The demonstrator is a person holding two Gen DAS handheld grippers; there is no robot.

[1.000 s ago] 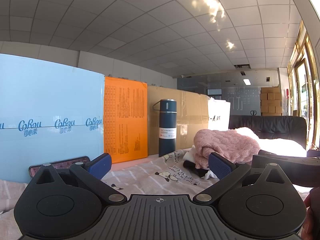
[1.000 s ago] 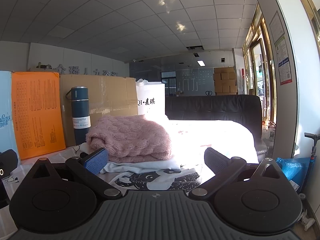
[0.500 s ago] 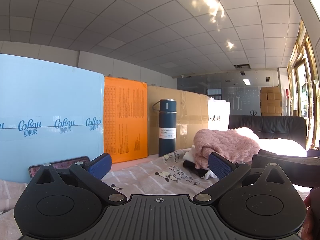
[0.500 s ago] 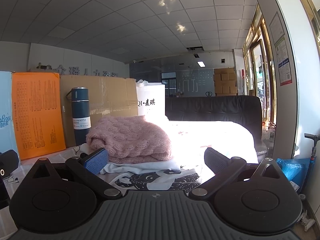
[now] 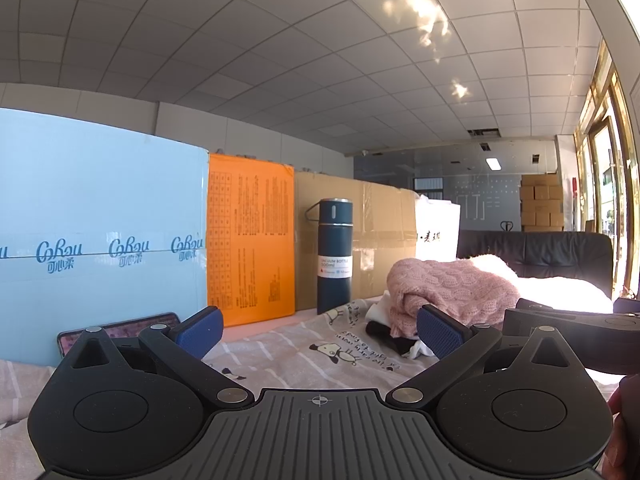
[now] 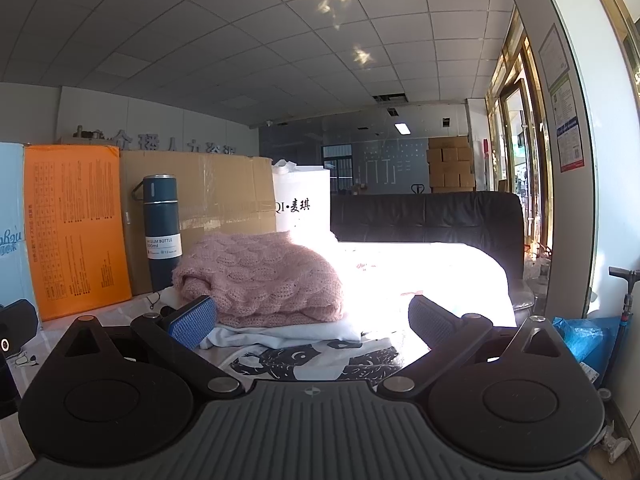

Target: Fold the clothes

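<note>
A folded pink knit sweater (image 6: 264, 276) lies on top of a folded white garment (image 6: 296, 330) on the table; it also shows in the left wrist view (image 5: 452, 288). A white cloth with a black print (image 6: 308, 360) lies in front of the stack. A striped cloth with cartoon dogs (image 5: 304, 348) covers the table under my left gripper. My left gripper (image 5: 318, 330) is open and empty, low over that cloth. My right gripper (image 6: 310, 316) is open and empty, just in front of the stack.
A dark blue vacuum bottle (image 5: 335, 254) stands at the back against cardboard (image 5: 376, 240), beside an orange board (image 5: 250, 236) and a light blue box (image 5: 100, 232). A phone (image 5: 116, 326) leans at the left. A white bag (image 6: 303, 200) and black sofa (image 6: 428, 216) lie behind.
</note>
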